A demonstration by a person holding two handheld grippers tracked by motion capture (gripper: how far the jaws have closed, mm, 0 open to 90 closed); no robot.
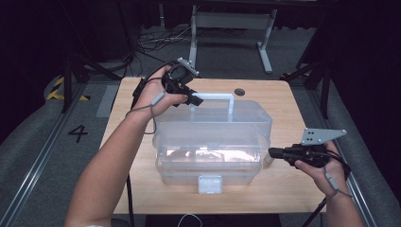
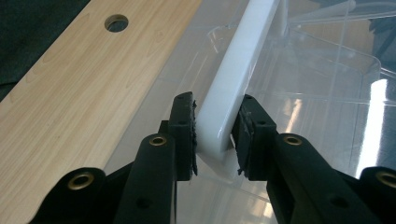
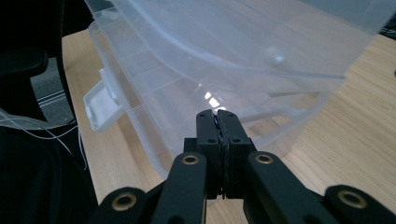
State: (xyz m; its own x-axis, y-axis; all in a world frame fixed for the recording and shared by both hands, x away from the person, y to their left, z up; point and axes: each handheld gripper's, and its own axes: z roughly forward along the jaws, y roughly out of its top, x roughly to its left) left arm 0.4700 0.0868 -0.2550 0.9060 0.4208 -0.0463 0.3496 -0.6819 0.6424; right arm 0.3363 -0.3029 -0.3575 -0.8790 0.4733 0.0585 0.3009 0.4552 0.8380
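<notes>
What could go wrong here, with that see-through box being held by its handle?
The left gripper pinches the white handle at its very end, so it could slip off the smooth plastic. The lid is raised and could drop back. The right gripper, jaws shut, sits beside the box, not holding it, so the box might slide on the table.

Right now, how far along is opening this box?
Done: the left gripper is clamped on the white handle, and the lid sits raised above the box. In hand: the right gripper, jaws shut, is at the box's right end. Left: probably swinging the lid fully open.
</notes>
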